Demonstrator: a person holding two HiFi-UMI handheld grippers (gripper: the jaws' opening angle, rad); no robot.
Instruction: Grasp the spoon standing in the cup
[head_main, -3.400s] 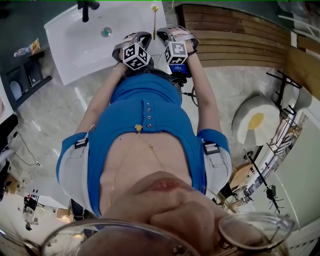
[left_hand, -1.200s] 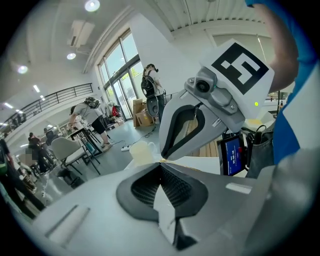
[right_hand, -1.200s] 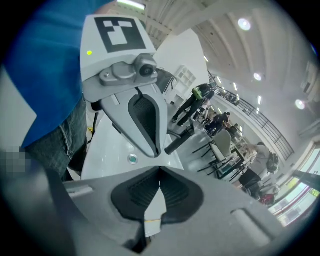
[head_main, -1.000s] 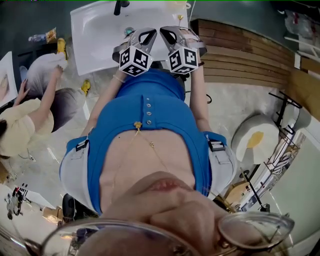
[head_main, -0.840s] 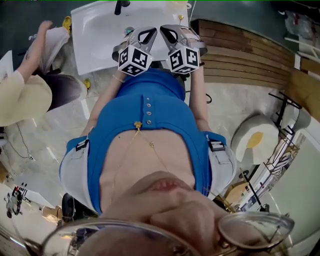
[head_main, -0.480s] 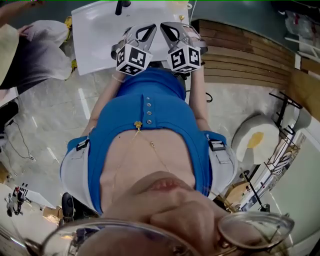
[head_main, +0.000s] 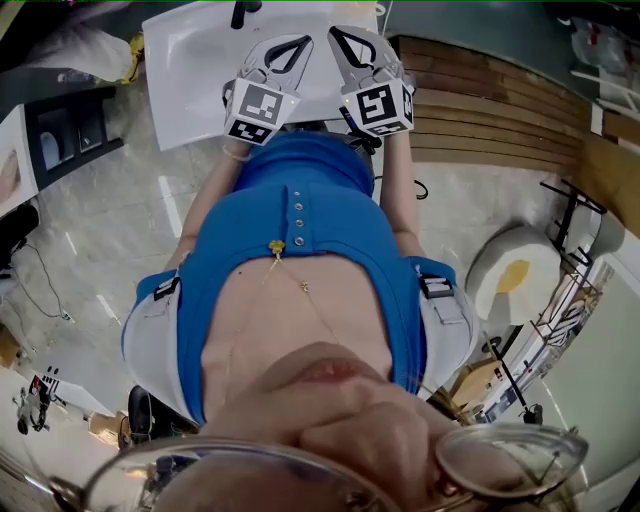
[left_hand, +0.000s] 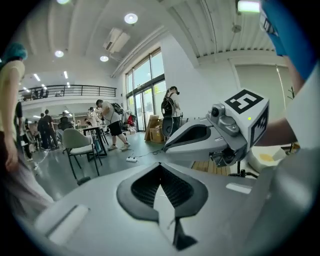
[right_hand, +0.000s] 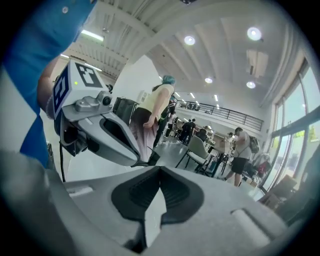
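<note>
No cup or spoon in sight yet.
Left tongs (head_main: 290, 50) and right tongs (head_main: 350, 45) both closed, empty; I'd find the cup, then open one.

Bare white basin (head_main: 190, 60) lies open under left tongs (head_main: 303, 41) and right tongs (head_main: 335, 32); dark faucet (head_main: 240, 12) beyond.

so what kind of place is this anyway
Probably a big open indoor hall, something like a shared workshop or demo space. A white washbasin sits out in the open rather than in a bathroom, tall glazed windows run up one wall, and a railed mezzanine overlooks the room.
</note>
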